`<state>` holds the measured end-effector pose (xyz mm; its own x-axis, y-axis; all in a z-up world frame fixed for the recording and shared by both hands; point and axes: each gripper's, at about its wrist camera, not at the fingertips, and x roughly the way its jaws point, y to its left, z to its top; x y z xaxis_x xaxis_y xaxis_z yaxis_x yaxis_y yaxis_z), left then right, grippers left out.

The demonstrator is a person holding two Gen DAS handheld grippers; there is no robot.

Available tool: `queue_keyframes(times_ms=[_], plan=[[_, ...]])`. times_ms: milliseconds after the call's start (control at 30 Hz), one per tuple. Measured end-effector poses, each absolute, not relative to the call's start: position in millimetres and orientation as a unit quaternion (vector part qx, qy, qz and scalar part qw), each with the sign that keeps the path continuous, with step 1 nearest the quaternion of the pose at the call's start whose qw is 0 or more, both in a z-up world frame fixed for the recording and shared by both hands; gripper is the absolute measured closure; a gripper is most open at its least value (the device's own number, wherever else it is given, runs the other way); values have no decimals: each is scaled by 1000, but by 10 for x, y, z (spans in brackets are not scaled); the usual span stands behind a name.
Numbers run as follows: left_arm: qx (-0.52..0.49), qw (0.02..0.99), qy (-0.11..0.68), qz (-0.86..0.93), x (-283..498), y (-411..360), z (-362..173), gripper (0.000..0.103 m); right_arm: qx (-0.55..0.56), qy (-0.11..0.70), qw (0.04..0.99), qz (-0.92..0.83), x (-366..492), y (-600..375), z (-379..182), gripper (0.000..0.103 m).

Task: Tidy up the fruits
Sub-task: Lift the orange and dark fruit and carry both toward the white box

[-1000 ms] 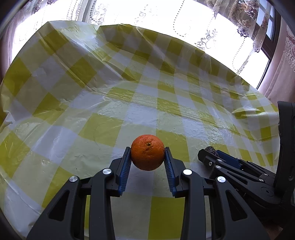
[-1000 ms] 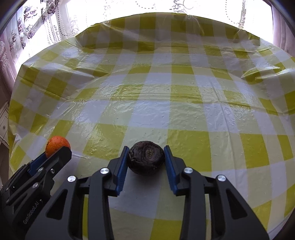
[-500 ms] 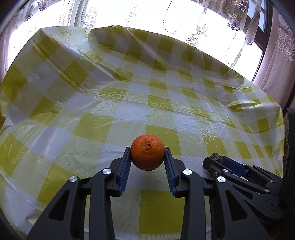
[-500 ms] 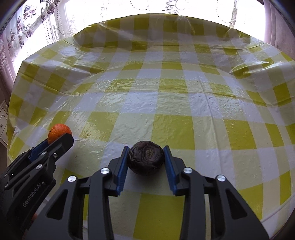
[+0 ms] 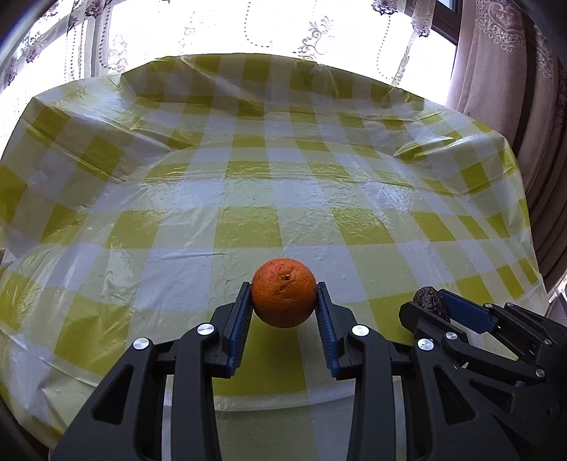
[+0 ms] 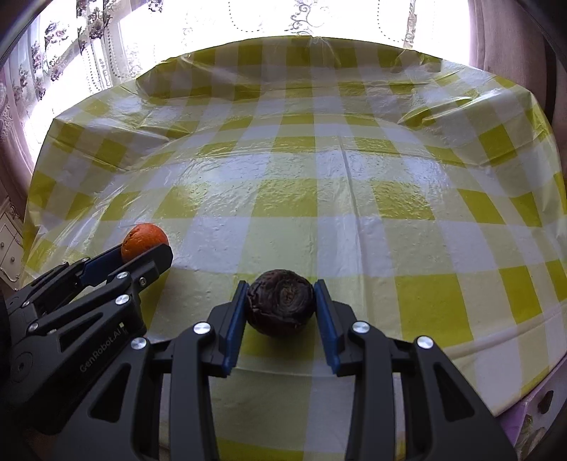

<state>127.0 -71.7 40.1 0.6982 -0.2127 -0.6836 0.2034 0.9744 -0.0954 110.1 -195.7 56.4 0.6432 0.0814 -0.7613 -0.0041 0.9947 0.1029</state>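
An orange is clamped between the blue pads of my left gripper, held above the near part of a table with a yellow and white checked cloth. My right gripper is shut on a dark, wrinkled round fruit, also held over the near part of the cloth. The two grippers hang side by side. In the left wrist view the right gripper shows at the lower right with the dark fruit half hidden. In the right wrist view the left gripper shows at the left with the orange.
The plastic cloth is wrinkled and bulges along its far edge. Bright lace-curtained windows stand behind the table. A pink curtain hangs at the right. A white cabinet shows at the far left, a flowered box beside the table's near right corner.
Both grippers have drawn back across the table with their fruits held; more of the far edge and the windows now shows. The left gripper has also rolled, levelling its view.
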Motion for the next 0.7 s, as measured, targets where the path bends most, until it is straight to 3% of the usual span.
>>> queue_keyframes(times_ms=[700], plan=[[63, 904, 396, -145, 696, -947, 390, 69, 47, 434, 900, 20, 411, -2179, 573, 65]])
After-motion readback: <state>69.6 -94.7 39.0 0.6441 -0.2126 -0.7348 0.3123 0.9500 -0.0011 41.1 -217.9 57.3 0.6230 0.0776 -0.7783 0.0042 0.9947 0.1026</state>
